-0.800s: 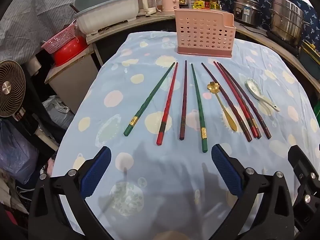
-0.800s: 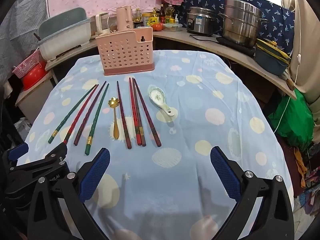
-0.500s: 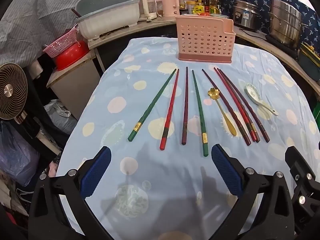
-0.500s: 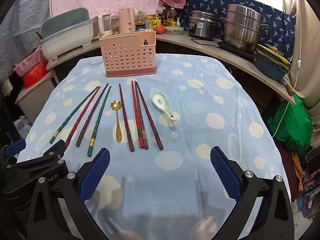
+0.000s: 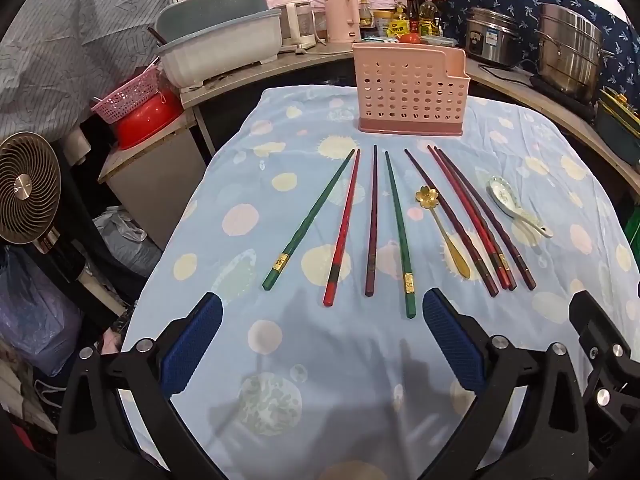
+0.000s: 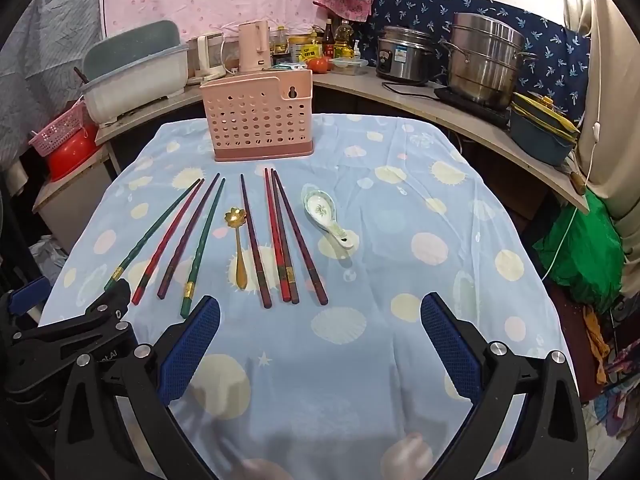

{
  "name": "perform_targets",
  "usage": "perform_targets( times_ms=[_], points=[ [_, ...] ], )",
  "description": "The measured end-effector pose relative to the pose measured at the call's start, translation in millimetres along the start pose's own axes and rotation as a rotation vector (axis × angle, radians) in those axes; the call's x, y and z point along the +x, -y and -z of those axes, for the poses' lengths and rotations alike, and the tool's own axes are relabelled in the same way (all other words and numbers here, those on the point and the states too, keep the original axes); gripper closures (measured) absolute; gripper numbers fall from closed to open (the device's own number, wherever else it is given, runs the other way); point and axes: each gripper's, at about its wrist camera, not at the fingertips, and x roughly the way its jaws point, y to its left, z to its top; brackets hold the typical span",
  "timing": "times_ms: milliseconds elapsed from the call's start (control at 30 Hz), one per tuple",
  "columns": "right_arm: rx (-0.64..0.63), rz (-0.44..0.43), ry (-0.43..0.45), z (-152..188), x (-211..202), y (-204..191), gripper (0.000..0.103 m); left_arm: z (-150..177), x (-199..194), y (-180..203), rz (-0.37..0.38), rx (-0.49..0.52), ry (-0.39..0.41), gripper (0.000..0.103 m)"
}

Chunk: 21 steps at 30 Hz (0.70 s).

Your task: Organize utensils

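Hovering above the near edge of the table (image 5: 248, 152), the left gripper (image 5: 322, 344) had its blue-padded jaws spread wide with nothing between them, and the right gripper (image 6: 320, 342) beside it stood just as wide and just as empty. A pale blue cloth with cream and pink dots covered the table. A pink perforated holder (image 5: 410, 94) stood upright near the far edge, roughly at its middle. In front of it, across the centre of the table, eight chopsticks (image 5: 374, 220) lay in a loose fan, thin tips toward the holder and thick ends toward the grippers: a green, a red, a dark one and another green apart from each other on the left, then four dark and red ones on the right, two of those touching along their length. A gold spoon (image 5: 442, 232) with a flower-shaped bowl lay between the second green chopstick and the right-hand group. A white ceramic spoon (image 5: 514, 206) lay to the right of all the chopsticks, its bowl toward the holder, nearer the table's right edge.
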Motion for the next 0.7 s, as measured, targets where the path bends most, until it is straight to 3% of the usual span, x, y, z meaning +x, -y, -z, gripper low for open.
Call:
perform_targets(
  times_ms=[700],
  points=[
    [0.011, -0.006, 0.003, 0.9, -1.3, 2.0, 0.007, 2.5, 0.1, -2.0, -0.009, -0.007, 0.003, 0.007]
  ],
)
